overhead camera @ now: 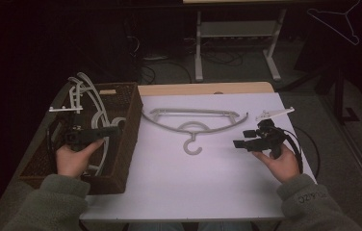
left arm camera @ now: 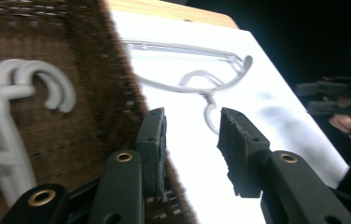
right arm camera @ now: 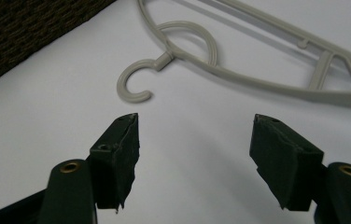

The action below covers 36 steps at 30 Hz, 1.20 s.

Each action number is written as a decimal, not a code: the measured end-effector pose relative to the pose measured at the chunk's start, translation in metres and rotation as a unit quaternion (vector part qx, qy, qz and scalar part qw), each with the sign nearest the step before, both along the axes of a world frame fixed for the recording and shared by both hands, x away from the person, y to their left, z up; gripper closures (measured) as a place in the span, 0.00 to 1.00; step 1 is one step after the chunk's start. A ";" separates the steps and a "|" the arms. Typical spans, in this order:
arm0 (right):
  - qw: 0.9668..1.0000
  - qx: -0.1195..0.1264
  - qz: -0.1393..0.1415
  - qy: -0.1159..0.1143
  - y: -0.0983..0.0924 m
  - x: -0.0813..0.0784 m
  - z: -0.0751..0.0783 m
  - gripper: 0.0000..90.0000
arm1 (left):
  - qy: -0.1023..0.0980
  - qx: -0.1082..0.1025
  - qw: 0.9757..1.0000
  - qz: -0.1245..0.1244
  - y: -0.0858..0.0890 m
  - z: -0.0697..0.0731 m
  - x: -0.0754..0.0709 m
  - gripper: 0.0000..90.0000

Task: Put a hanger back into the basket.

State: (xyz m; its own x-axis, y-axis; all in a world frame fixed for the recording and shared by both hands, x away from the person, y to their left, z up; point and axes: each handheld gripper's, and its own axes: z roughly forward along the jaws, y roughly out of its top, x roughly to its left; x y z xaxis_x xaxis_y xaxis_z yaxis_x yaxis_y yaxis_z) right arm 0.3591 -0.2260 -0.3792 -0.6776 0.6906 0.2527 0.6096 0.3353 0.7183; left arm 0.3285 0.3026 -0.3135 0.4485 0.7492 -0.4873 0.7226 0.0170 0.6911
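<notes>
A grey plastic hanger (overhead camera: 194,120) lies flat in the middle of the white table, its hook (overhead camera: 192,146) toward me. It also appears ahead of both sets of jaws: the hanger (left arm camera: 197,74) and the hanger (right arm camera: 257,60). Several more white hangers (overhead camera: 90,103) stand in the brown wicker basket (overhead camera: 130,115) on the left. My left gripper (overhead camera: 114,131) hovers over the basket's right wall, pointing right, jaws parted with nothing between them (left arm camera: 190,140). My right gripper (overhead camera: 238,143) floats to the right of the hook, pointing left, jaws wide and empty (right arm camera: 194,149).
A small white clip piece (overhead camera: 274,113) rests near the table's right edge. The basket wall (left arm camera: 94,102) is close under the left jaws. A desk frame (overhead camera: 237,33) and cables stand on the dark floor behind. Another hanger (overhead camera: 340,21) hangs at top right.
</notes>
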 end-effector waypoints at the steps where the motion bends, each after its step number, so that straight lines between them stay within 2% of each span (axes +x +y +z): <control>1: 1.000 -0.001 0.002 0.001 0.001 0.003 0.001 0.35 | -0.002 -0.003 1.000 -0.001 -0.004 0.000 -0.001 0.66; 3: 1.000 -0.005 0.004 0.004 0.003 0.009 0.002 0.35 | -0.005 -0.003 1.000 -0.009 -0.010 0.001 -0.001 0.65; 4: 1.000 -0.006 0.009 -0.003 0.004 0.012 0.002 0.36 | -0.007 -0.009 1.000 -0.008 -0.013 0.001 -0.002 0.65; 5: 1.000 -0.003 0.008 0.002 0.005 0.014 0.003 0.36 | -0.007 -0.014 1.000 -0.011 -0.016 0.001 -0.002 0.65; 9: 1.000 -0.010 0.020 0.000 0.012 0.024 0.003 0.36 | -0.013 -0.018 0.999 -0.025 -0.028 0.001 -0.002 0.64; 11: 0.999 -0.013 0.031 -0.008 0.017 0.030 0.001 0.37 | -0.016 -0.015 0.999 -0.030 -0.034 0.002 -0.003 0.63; 13: 0.999 -0.022 0.041 -0.003 0.024 0.037 -0.001 0.37 | -0.019 -0.014 0.999 -0.038 -0.039 0.001 -0.003 0.63; 18: 0.996 -0.050 0.073 -0.016 0.046 0.060 -0.008 0.40 | -0.017 -0.020 0.998 -0.054 -0.053 -0.001 -0.002 0.61; 22: 0.995 -0.057 0.082 -0.011 0.060 0.078 -0.015 0.42 | -0.016 -0.025 0.997 -0.065 -0.061 -0.003 -0.001 0.61; 30: 0.988 -0.115 0.098 0.000 0.071 0.101 -0.043 0.46 | -0.014 -0.030 0.996 -0.080 -0.071 -0.006 -0.001 0.59; 33: 0.984 -0.142 0.107 -0.008 0.074 0.105 -0.051 0.49 | -0.012 -0.031 0.996 -0.083 -0.073 -0.008 -0.001 0.58; 34: 0.983 -0.149 0.109 -0.005 0.076 0.105 -0.052 0.51 | -0.011 -0.033 0.996 -0.082 -0.073 -0.009 -0.001 0.58; 36: 0.980 -0.164 0.115 -0.015 0.079 0.106 -0.055 0.57 | -0.009 -0.035 0.996 -0.082 -0.072 -0.010 -0.001 0.58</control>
State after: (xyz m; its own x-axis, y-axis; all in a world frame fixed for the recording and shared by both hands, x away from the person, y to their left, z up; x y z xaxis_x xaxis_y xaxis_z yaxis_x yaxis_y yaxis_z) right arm 0.4653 -0.1473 -0.4340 -0.8280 0.5604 0.0209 0.4721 0.6764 0.5654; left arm 0.3277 0.2304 -0.3233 0.5721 0.6297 -0.5255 0.7063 -0.0527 0.7059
